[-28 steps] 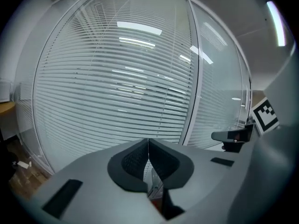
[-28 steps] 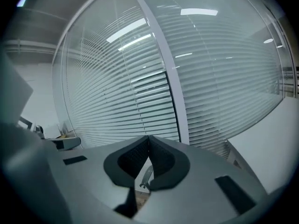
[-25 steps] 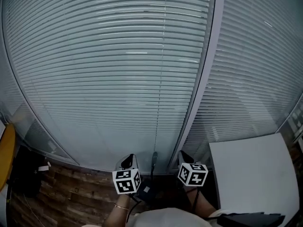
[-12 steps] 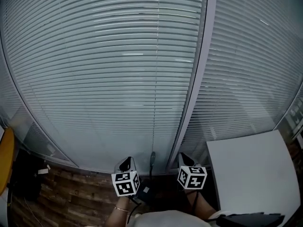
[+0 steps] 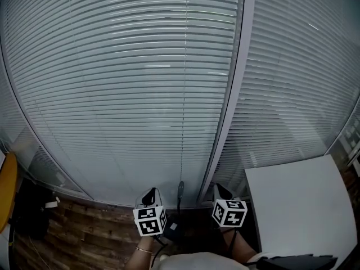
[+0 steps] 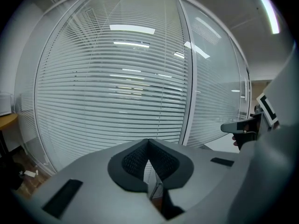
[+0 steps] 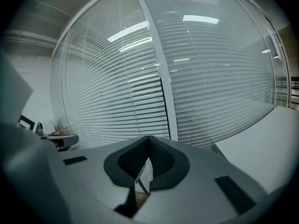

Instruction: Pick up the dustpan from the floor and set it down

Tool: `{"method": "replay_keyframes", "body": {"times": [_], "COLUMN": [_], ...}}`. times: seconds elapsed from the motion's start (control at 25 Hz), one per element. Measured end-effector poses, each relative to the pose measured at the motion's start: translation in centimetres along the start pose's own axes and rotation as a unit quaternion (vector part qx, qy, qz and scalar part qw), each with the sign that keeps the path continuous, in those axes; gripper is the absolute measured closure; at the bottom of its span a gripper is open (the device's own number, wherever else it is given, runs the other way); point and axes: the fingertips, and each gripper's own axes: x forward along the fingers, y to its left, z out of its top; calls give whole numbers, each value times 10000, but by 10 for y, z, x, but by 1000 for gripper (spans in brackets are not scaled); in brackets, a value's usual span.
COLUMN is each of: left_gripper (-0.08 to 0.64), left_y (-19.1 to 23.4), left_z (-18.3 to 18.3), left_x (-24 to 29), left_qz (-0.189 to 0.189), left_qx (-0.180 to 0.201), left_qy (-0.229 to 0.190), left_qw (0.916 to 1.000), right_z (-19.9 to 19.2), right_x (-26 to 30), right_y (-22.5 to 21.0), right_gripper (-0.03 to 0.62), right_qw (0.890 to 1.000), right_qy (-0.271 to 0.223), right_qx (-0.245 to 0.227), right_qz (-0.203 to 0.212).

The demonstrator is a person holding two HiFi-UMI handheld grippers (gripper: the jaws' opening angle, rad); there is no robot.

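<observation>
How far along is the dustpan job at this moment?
Looks done: the likely dustpan stands on the floor by the blinds, between the grippers, ungripped. In hand: nothing; the left gripper and right gripper have fingers shut, empty. Left: unclear whether pickup has happened.

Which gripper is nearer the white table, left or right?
The right gripper: its marker cube sits just beside the edge of the white table. The left gripper is farther over, above the wood floor.
</observation>
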Motion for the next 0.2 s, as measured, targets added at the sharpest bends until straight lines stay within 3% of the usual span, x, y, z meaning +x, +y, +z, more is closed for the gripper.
{"method": "replay_keyframes", "body": {"times": [0.2], "left_gripper": [543], "left_y": [-1], "left_z": [4], "left_x": [-3], "left_qz": [-8], "left_qx": [-44], "left_qy": [44], "left_qw": [10000], "right_z": [7], "right_x": [-6], "right_y": [2], "right_gripper": [560], "right_qw": [10000], "right_qy": [-2], "right_qx": [-46], "right_qz": [-50]}}
